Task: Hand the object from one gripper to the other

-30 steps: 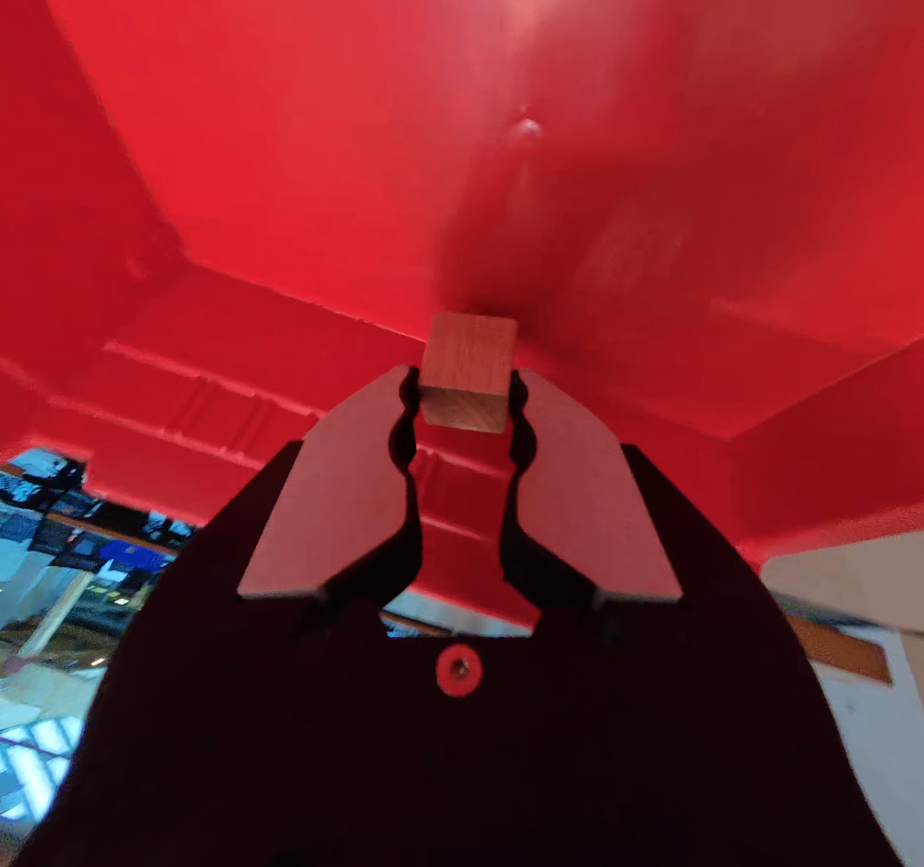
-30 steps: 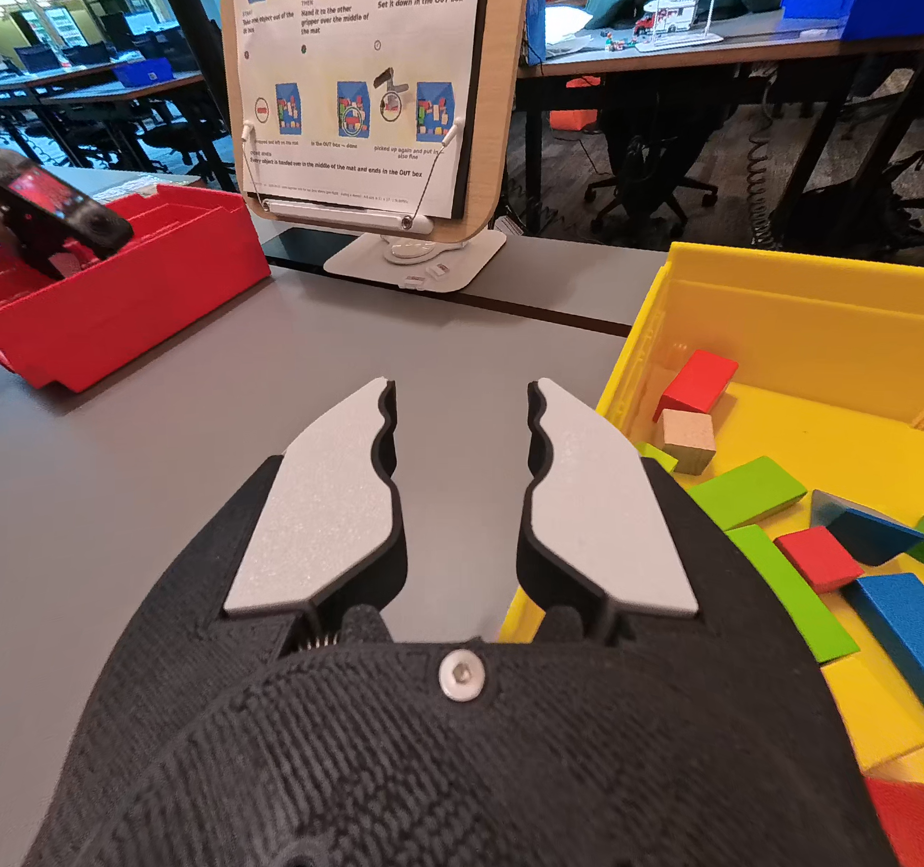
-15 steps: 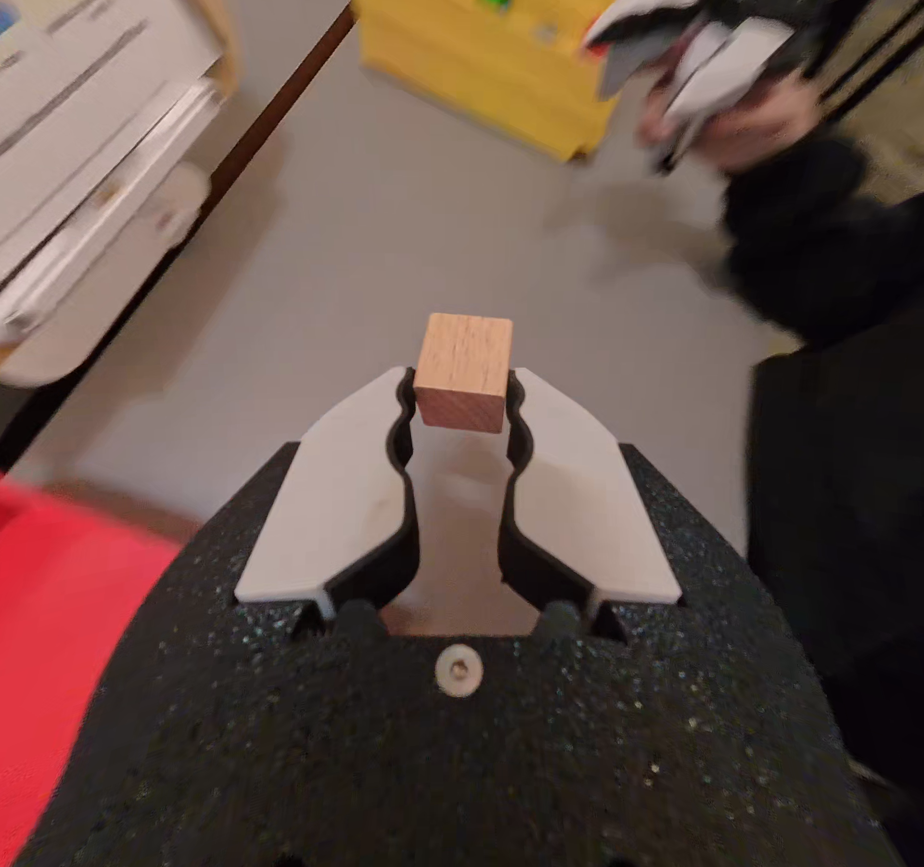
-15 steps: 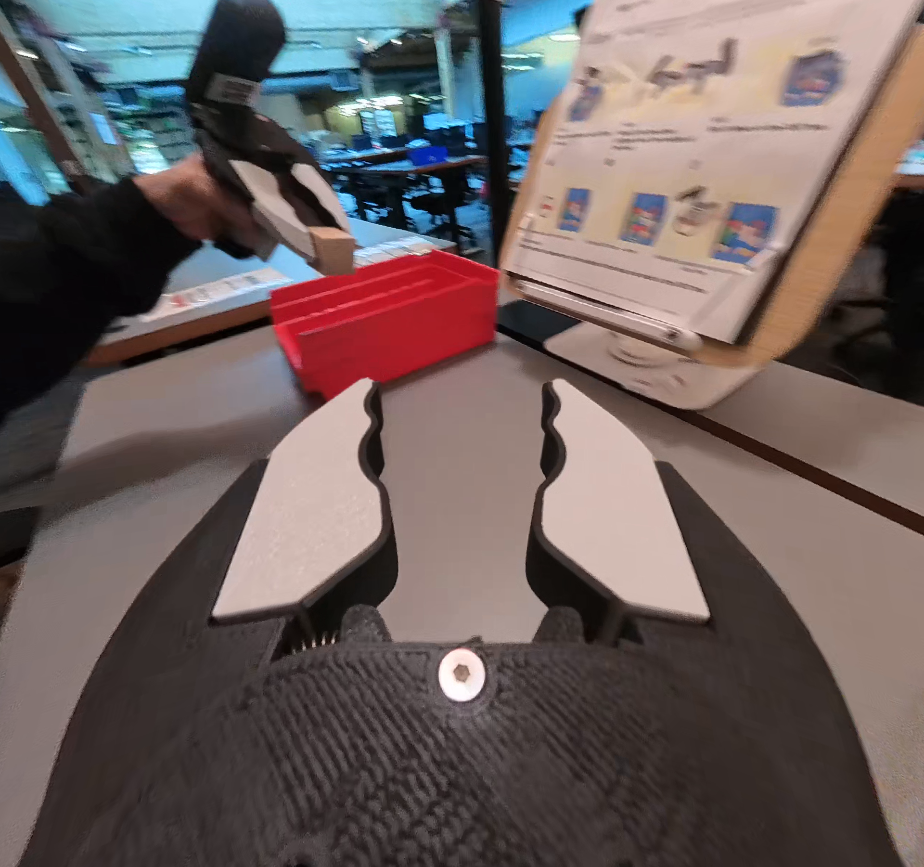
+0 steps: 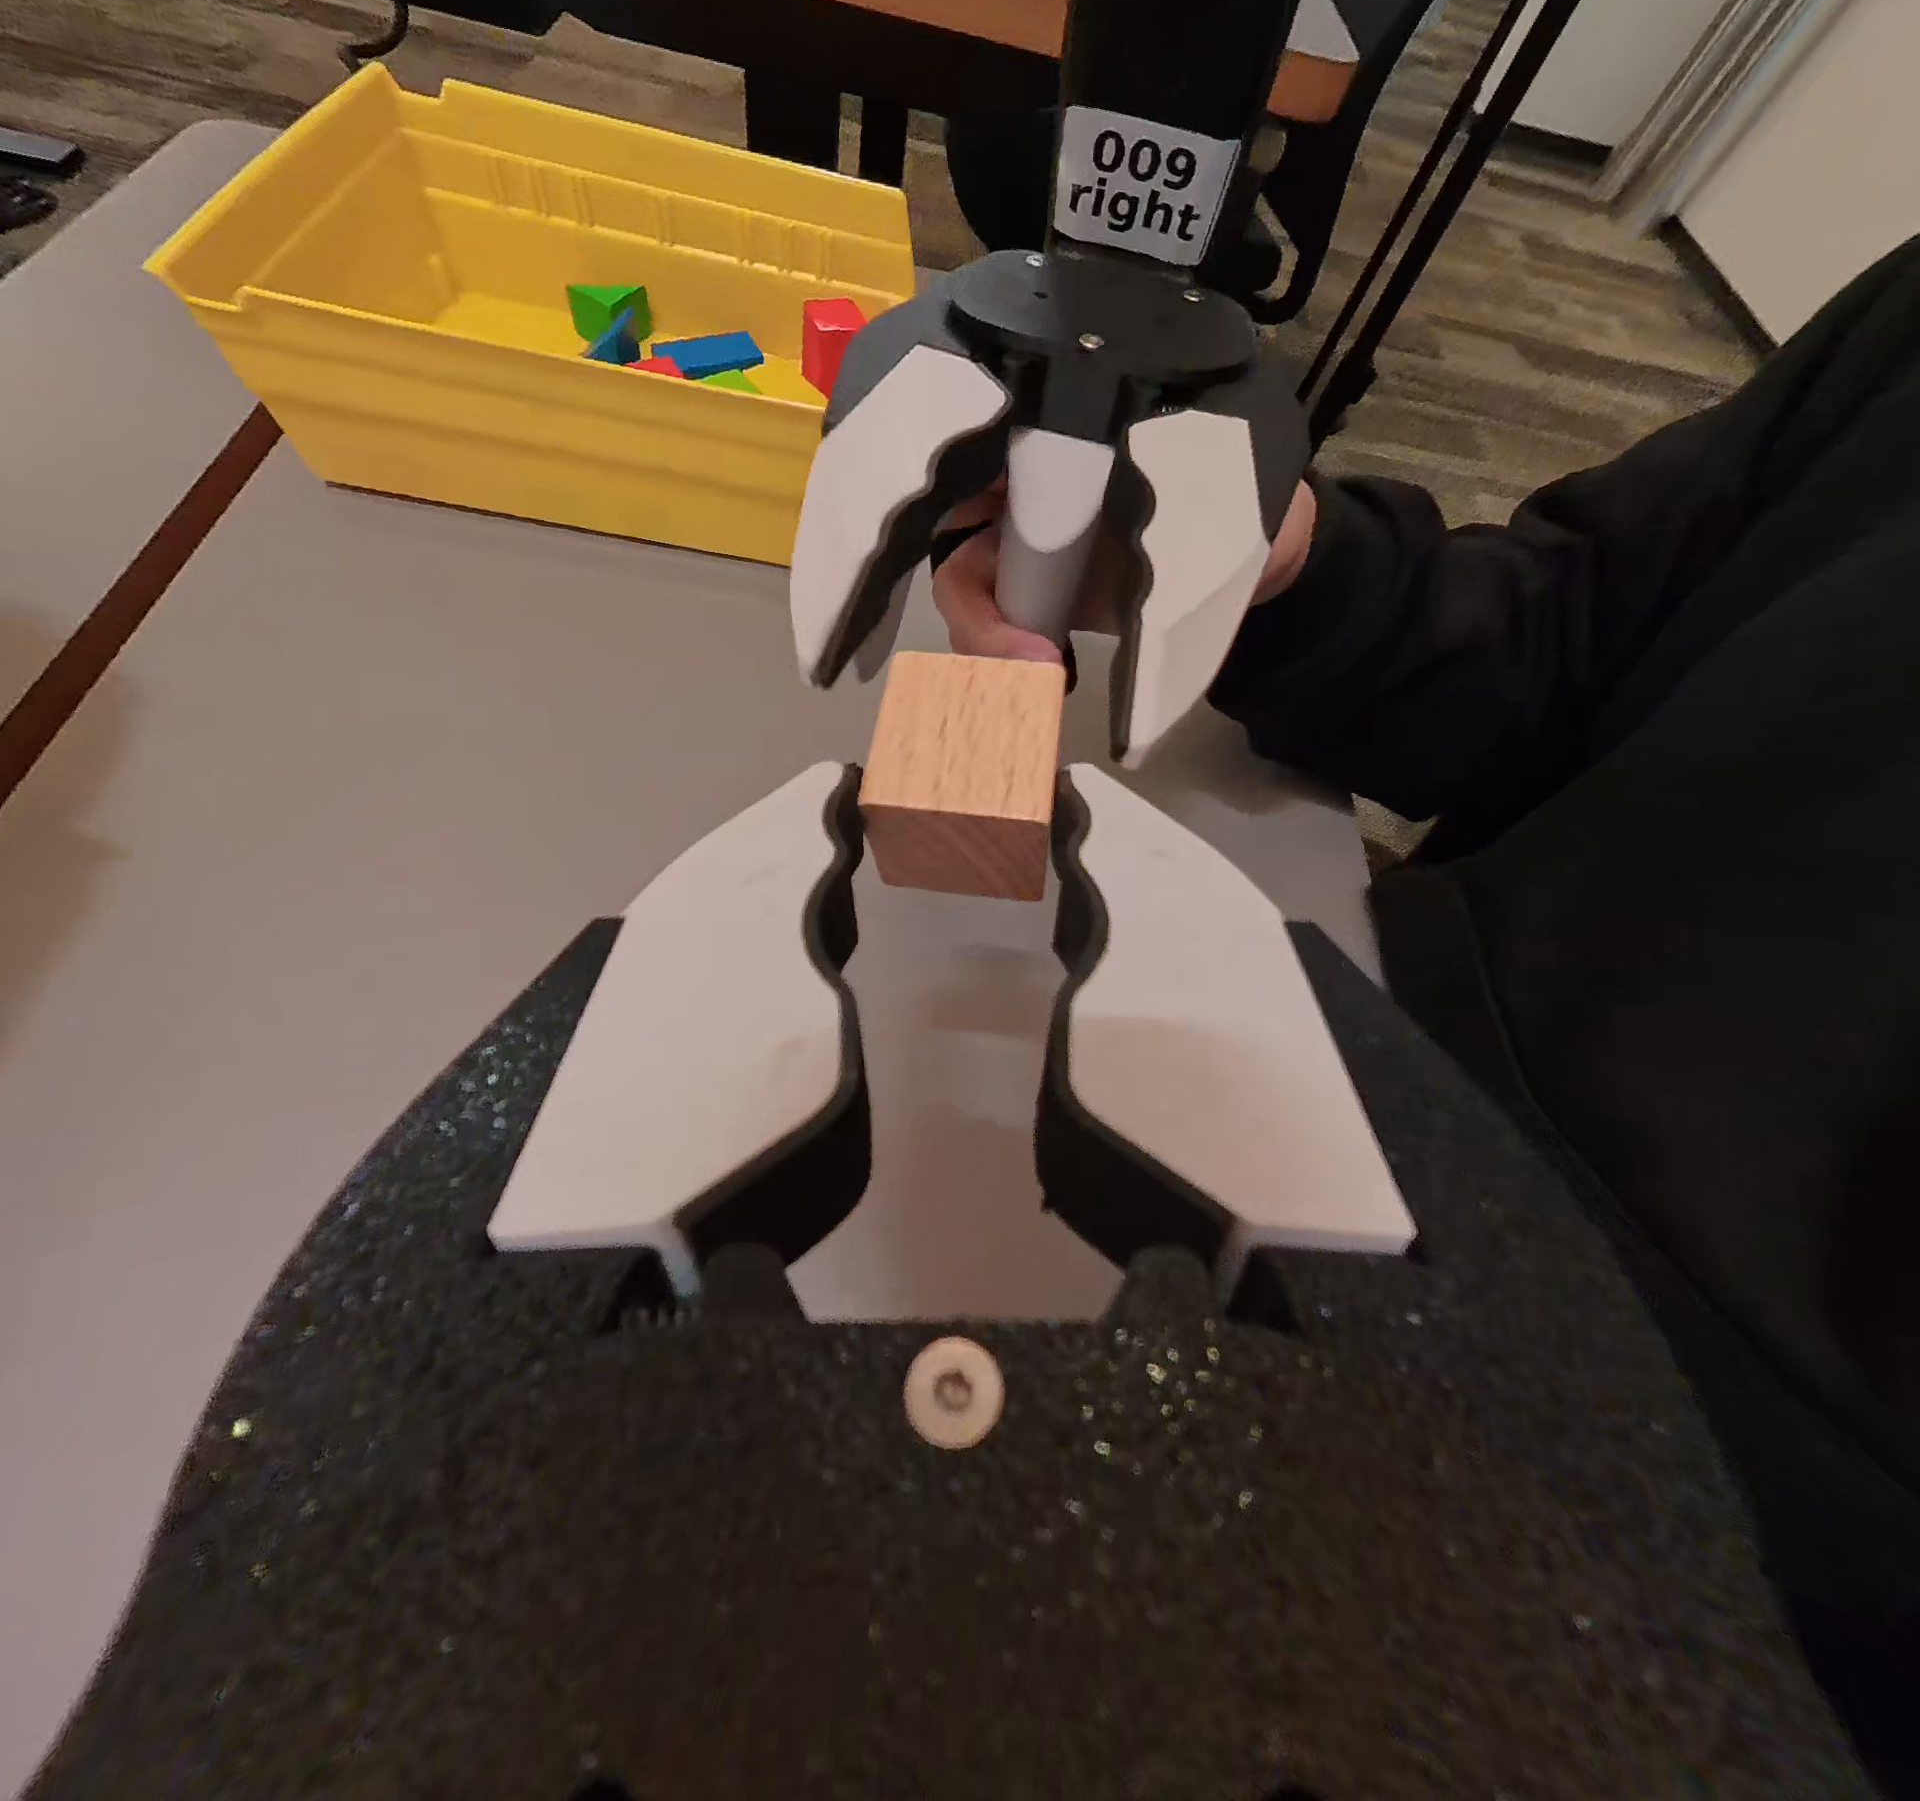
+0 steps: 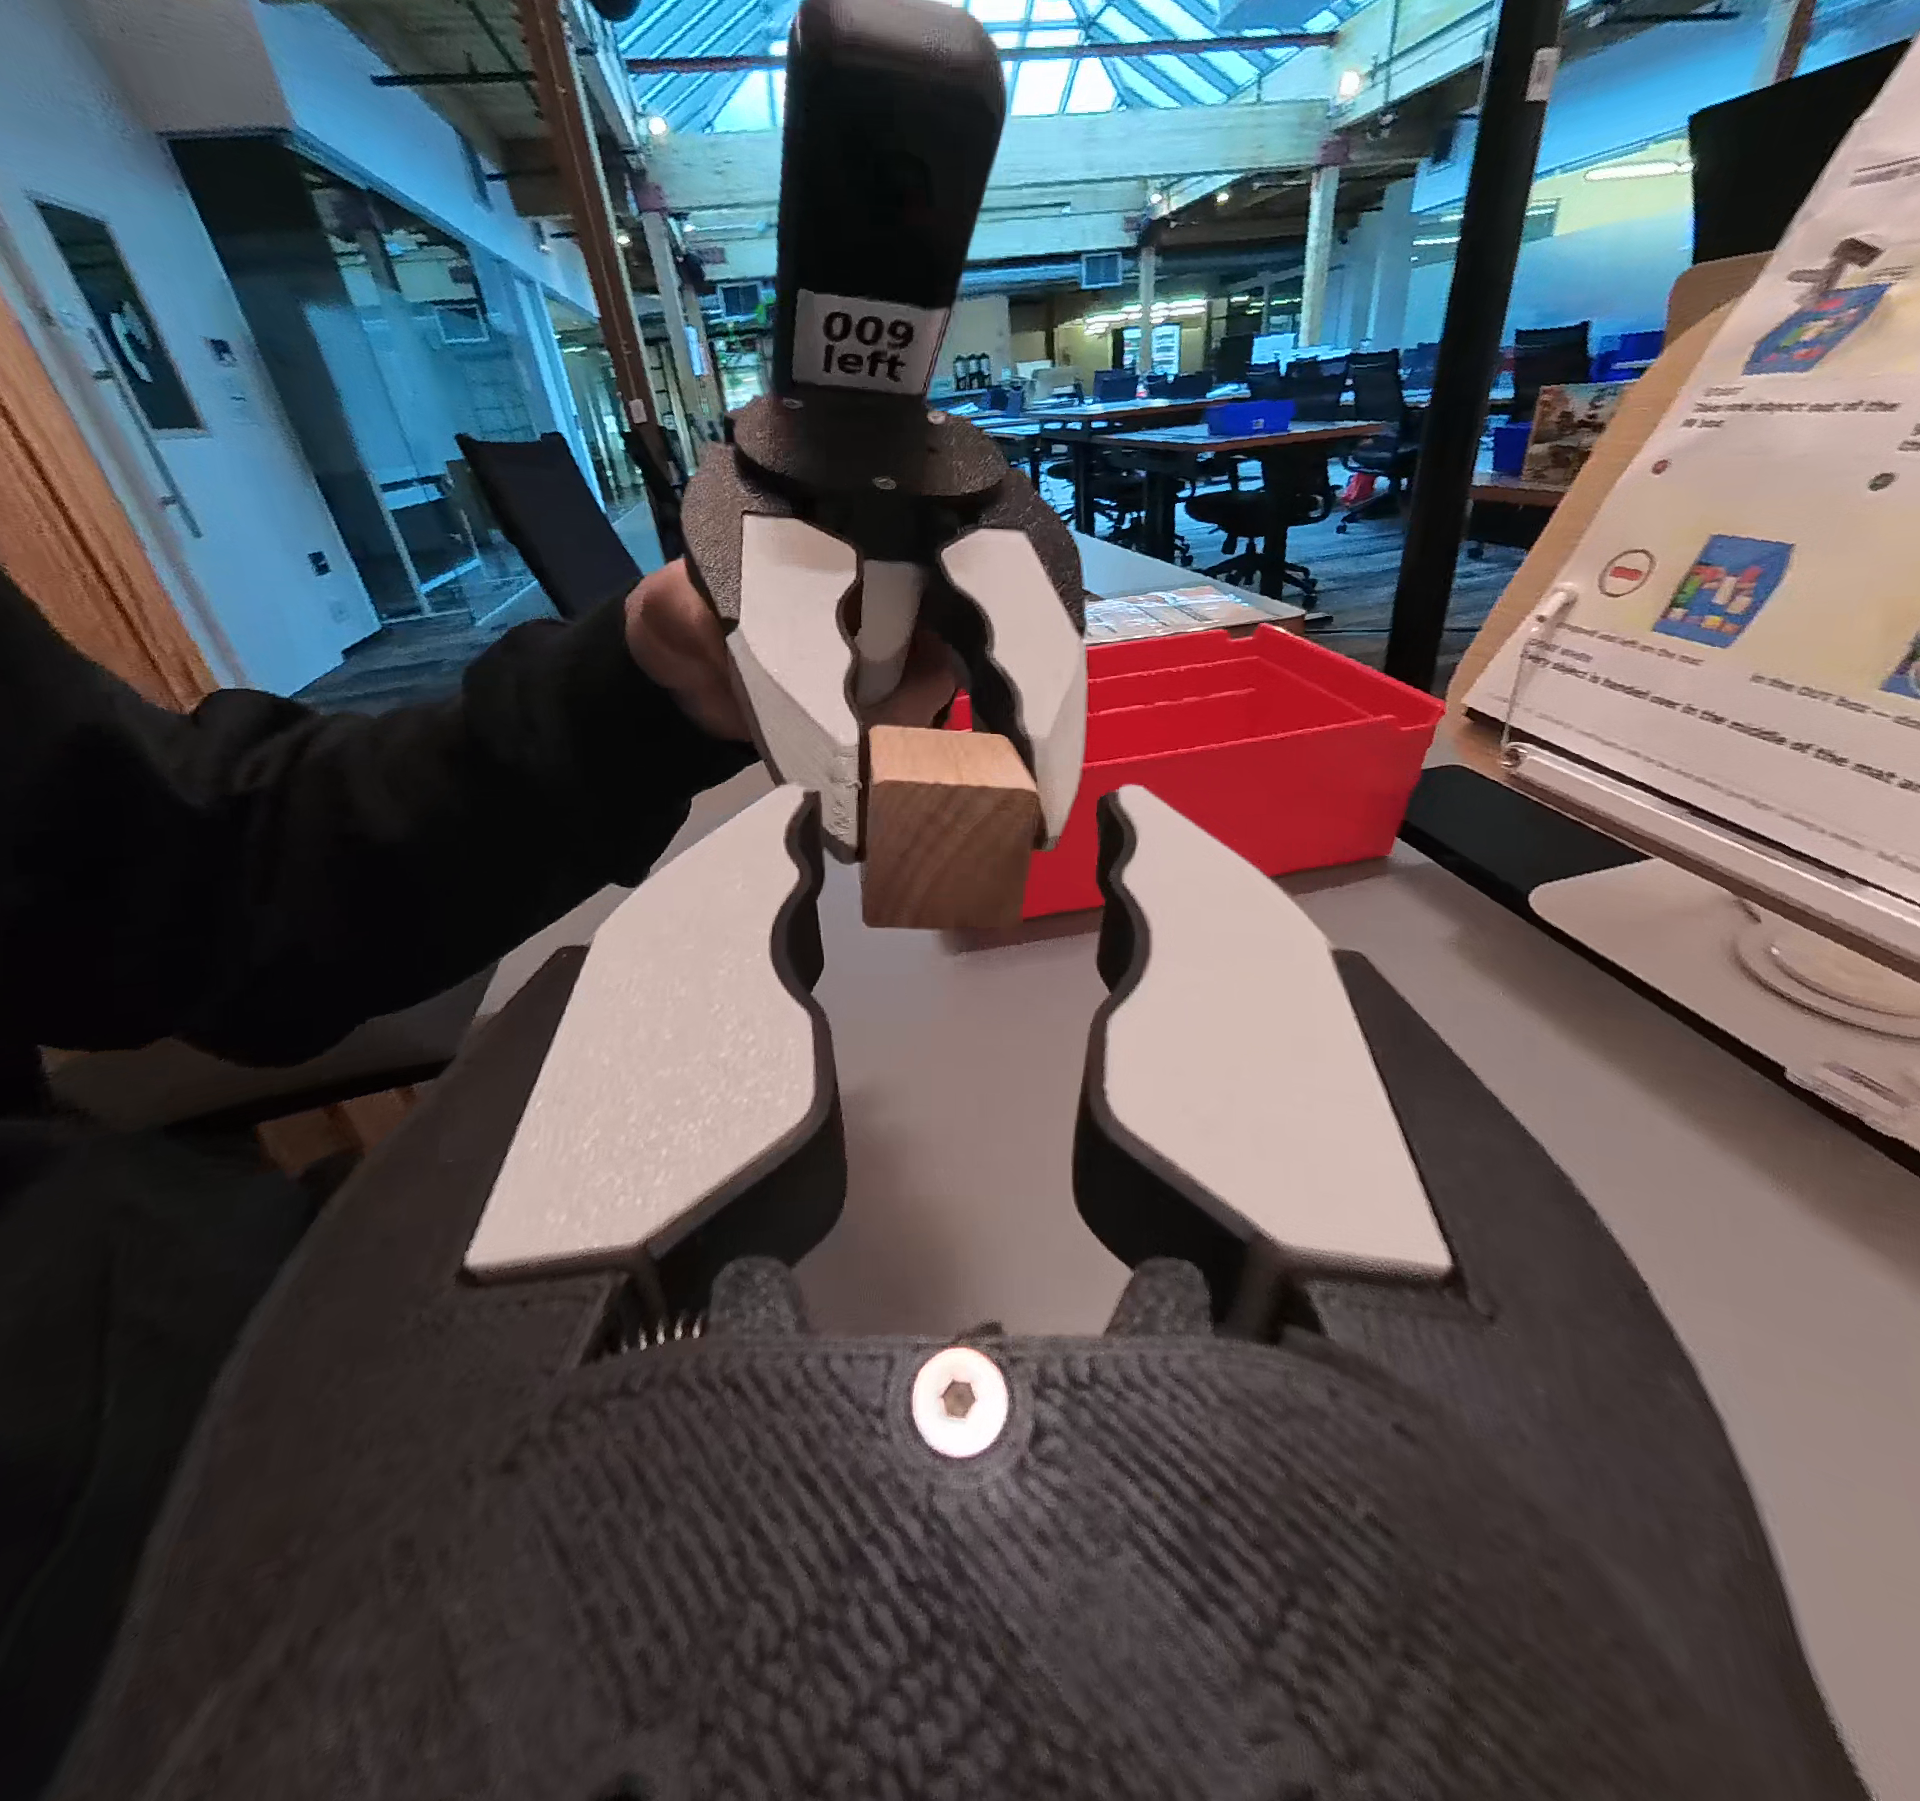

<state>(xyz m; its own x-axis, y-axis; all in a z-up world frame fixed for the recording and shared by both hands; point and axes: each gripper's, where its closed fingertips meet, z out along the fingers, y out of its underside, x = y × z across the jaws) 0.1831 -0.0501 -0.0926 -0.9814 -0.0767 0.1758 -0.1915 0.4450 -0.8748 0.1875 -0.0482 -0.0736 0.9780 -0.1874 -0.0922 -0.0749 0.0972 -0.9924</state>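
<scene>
My left gripper (image 5: 958,821) holds the cube (image 5: 961,775), a plain wooden one, at the very tips of its fingers; both pads press on its two opposite sides, and most of the cube sticks out in front of them. The cube is in the air above the grey table (image 5: 416,764), not touching it. My right gripper (image 6: 951,842) is opposite, tip to tip with the left one, and its jaws stand wide apart, wider than the cube. In the right wrist view the cube (image 6: 948,842) sits between my open right fingers (image 6: 686,1024), with a clear gap on the right side; on the left side the left gripper's own finger covers the gap, so I cannot say surely if there is contact, but it seems there is none. In the left wrist view the right gripper (image 5: 977,712) hangs just behind and above the cube, its tips on both sides of it. A yellow bin (image 5: 499,442) with coloured blocks (image 5: 707,354) stands farther on the table on the right gripper's side. A red bin (image 6: 1247,775) stands behind the left gripper, and beside it a board (image 6: 1714,546) with printed sheets on a white stand.
</scene>
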